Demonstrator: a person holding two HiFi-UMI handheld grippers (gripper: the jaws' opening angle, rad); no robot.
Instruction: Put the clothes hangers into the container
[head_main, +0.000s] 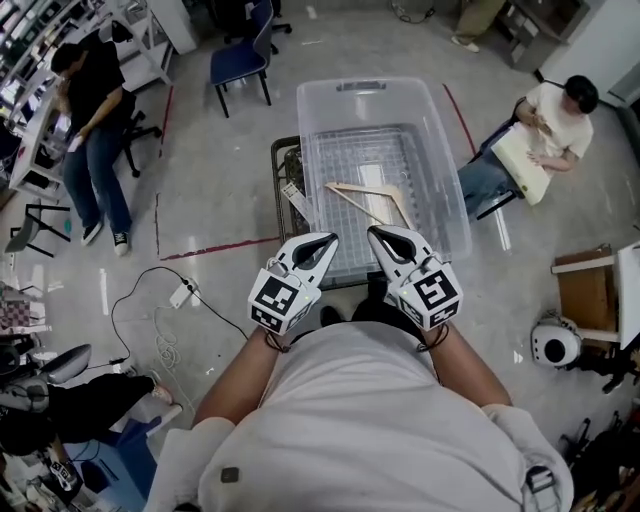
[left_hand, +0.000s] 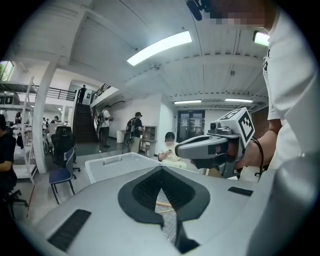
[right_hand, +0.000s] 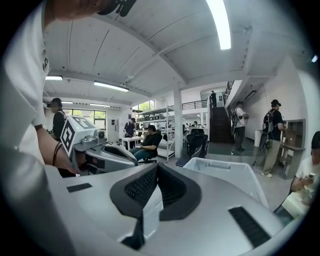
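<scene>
Hovering over near rim of container | left gripper closed, empty; right gripper closed, empty | hanger lies inside, middle | risk: closed jaws lowered carelessly may strike the rim, or push the hanger toward far wall.

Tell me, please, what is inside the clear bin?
At least one wooden hanger lies on the floor of the bin. The left tool and right tool cover part of its near end, so anything there cannot be seen.
</scene>
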